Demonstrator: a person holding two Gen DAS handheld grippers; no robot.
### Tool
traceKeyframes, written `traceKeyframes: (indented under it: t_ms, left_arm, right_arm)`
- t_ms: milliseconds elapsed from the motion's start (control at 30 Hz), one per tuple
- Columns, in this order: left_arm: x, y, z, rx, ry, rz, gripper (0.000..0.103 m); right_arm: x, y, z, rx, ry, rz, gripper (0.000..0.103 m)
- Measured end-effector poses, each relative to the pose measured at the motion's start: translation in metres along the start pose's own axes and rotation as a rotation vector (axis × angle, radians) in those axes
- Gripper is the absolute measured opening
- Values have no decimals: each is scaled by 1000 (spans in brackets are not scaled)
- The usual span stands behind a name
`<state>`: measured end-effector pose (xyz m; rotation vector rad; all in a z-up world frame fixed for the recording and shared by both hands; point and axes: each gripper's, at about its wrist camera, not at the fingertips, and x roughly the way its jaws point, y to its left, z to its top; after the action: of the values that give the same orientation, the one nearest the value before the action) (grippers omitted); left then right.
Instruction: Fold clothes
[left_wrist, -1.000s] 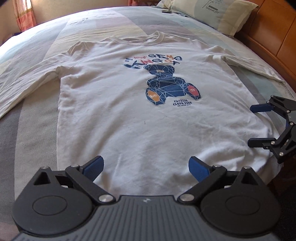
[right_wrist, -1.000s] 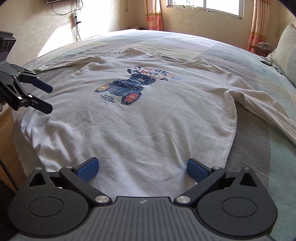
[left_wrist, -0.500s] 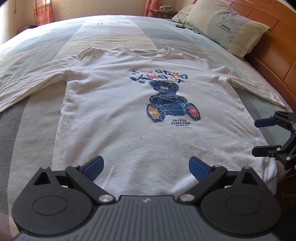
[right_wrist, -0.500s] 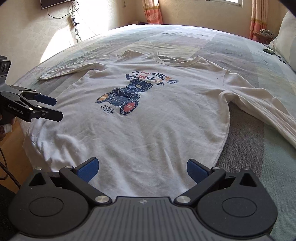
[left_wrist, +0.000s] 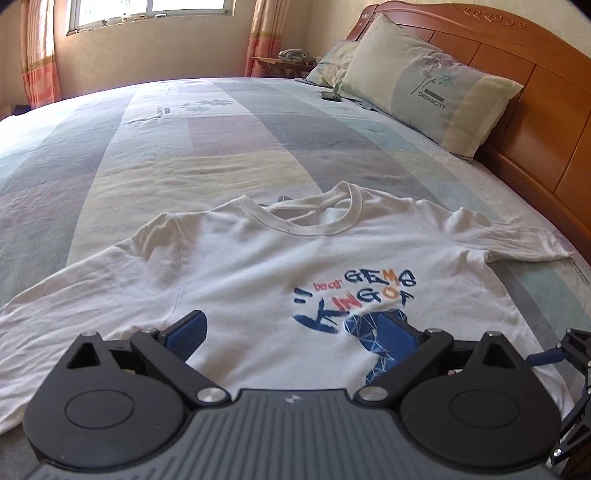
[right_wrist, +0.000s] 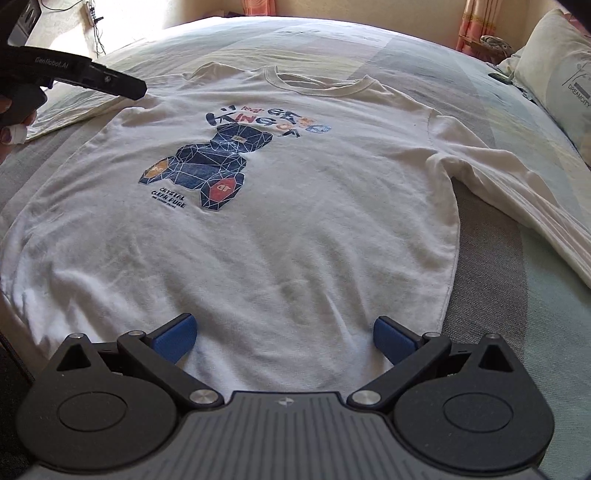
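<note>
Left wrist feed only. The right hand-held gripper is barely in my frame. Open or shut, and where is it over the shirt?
Observer: The right hand-held gripper is open, low over the lower part of the shirt, with nothing between its fingers.
Operator: Is the cloth flat down there?
Observer: Mostly flat, with light wrinkles only.
Operator: My own fingers block the print.
Observer: The whole bear print shows unfolded, with a small caption under it.

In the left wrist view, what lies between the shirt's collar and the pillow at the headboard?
Only bare striped bedsheet. Between the white shirt's collar and the pillow, the left wrist view shows nothing on the cloth; a small dark object lies further off, near the pillow's far end.
</note>
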<state>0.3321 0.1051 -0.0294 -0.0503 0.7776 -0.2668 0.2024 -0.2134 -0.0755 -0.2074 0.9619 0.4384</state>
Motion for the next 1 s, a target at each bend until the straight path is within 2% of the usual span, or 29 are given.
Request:
traceKeyframes:
  t_ms: [100, 200, 300, 433, 533, 633, 767, 900, 1000]
  left_arm:
    - [45, 38, 31, -58, 4, -9, 98]
    - [86, 70, 45, -139, 52, -21, 98]
    - [111, 91, 50, -189, 57, -35, 98]
    - [123, 110, 60, -212, 23, -45, 98]
    - [113, 120, 65, -236, -2, -60, 98]
    - [80, 135, 63, -256, -52, -93, 98]
    - [31, 156, 39, -305, -66, -128, 99]
    - [19, 167, 10, -301, 5, -85, 99]
    - [31, 176, -3, -324, 34, -16, 99]
  right_arm:
    - [3, 4, 4, 61, 3, -53, 103]
    - [6, 7, 8, 119, 13, -96, 103]
    - [9, 9, 12, 162, 25, -127, 103]
    - [13, 10, 18, 201, 48, -153, 103]
    - [15, 9, 23, 220, 70, -163, 103]
    - [18, 9, 27, 232, 93, -169, 103]
    - [20, 9, 30, 241, 111, -173, 103]
    - [23, 8, 33, 245, 114, -176, 103]
    - [24, 8, 35, 250, 121, -180, 103]
